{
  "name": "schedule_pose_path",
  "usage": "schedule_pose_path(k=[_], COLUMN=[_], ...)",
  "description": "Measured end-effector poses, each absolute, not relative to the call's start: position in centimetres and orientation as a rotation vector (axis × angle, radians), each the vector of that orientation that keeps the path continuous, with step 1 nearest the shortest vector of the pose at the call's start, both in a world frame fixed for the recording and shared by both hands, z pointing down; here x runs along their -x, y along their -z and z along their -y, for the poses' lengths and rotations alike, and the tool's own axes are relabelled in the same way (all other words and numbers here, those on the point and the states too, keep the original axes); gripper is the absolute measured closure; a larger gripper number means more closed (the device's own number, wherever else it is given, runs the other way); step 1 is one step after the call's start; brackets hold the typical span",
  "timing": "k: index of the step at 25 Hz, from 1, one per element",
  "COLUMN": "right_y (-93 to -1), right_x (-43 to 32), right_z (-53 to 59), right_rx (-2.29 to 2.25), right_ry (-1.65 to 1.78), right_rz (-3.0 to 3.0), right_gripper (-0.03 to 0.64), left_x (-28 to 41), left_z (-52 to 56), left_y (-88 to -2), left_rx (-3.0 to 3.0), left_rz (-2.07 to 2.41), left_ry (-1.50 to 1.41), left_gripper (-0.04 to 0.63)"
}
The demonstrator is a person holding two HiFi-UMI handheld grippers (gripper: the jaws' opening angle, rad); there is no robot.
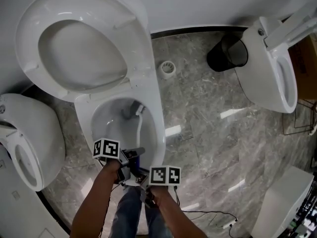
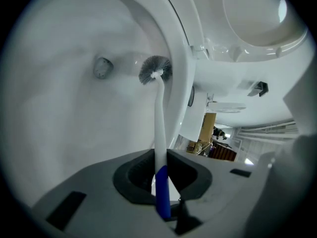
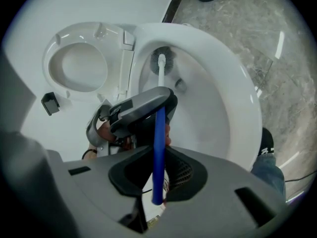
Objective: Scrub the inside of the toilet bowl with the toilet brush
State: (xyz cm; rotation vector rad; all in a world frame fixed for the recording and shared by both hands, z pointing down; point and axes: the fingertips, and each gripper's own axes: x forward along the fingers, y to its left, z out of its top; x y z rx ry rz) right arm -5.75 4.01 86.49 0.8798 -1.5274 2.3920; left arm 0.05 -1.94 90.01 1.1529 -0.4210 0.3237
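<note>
— Nearest the lens, low at six o'clock: left gripper [image 2: 161,182] and right gripper [image 3: 158,175]. Holding what?

— Both clamped on the toilet brush [image 2: 155,71]. Left jaws pinched at the join of white shaft and blue grip; right jaws pinched on the blue end, just behind the left.

— And the bristle head?

— Down inside the toilet bowl [image 1: 157,114], near the back wall at twelve o'clock of the basin, just beside the small outlet [image 2: 102,67]. Touching porcelain or a hair off it: cannot tell.

— Step in hand?

— Scrubbing, by the look of it. No way to judge how much wall has been covered. Next, probably: sweep round the wall under the rim, with both grips kept firm and the bristles pressed to the surface.

— Anything else in the bowl?

— Only the brush head seen; water not made out. Seat and lid [image 1: 79,43] tipped up at ten o'clock in the head view.

— Other containers?

— Black bin [image 1: 227,53] at two o'clock on the floor, contents not visible.
</note>
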Motion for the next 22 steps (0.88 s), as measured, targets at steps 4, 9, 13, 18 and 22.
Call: schedule_pose_path(k=[4, 9, 13, 18, 22], right_y=[-86.0, -85.4, -84.7, -83.6, -82.9], right_x=[4.5, 4.1, 4.1, 4.2, 4.5], right_z=[-5.1, -6.7, -8.3, -10.1, -11.6], right_rx=[-0.906, -0.92, -0.944, -0.99, -1.009], right_ry=[-2.399, -2.403, -2.42, -2.45, -2.471], right_rz=[1.508, 1.481, 1.449, 1.397, 1.348], right_gripper=[0.558, 0.558, 0.558, 0.558, 0.558], left_x=[-1.3, -1.8, -2.1, -2.2, -2.1], left_z=[0.8, -0.9, -2.7, -4.9, -6.6], left_y=[-89.5, -88.9, -88.3, -87.3, -86.8], left_rx=[-1.139, -1.128, -1.121, -1.097, -1.074], left_rz=[0.404, 0.384, 0.36, 0.324, 0.3], left_ry=[-0.316, -0.331, -0.345, -0.363, -0.373], left_gripper=[0.54, 0.54, 0.54, 0.54, 0.54])
